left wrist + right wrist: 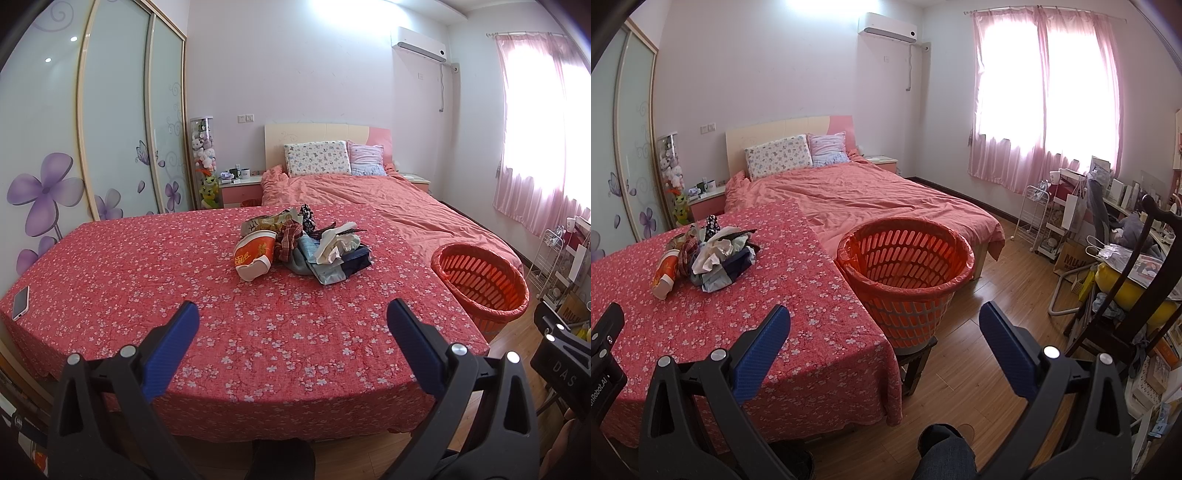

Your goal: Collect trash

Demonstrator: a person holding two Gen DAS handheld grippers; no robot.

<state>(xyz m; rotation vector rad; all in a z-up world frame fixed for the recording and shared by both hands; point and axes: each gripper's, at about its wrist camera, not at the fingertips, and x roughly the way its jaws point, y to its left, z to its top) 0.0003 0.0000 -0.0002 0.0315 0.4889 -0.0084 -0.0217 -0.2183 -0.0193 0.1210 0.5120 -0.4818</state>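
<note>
Left gripper, right gripper: fingers spread, level.

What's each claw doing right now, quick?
Left claw: open, holding nothing, over the table short of the trash pile.
Right claw: open, holding nothing, facing the orange basket.

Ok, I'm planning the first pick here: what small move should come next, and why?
Probably reach the left gripper forward toward the trash pile and start with the paper cup at its near left edge. Both grippers are open and holding nothing, the pile sits untouched mid-table, and the orange basket waits beside the table's right edge in front of the right gripper.
</note>
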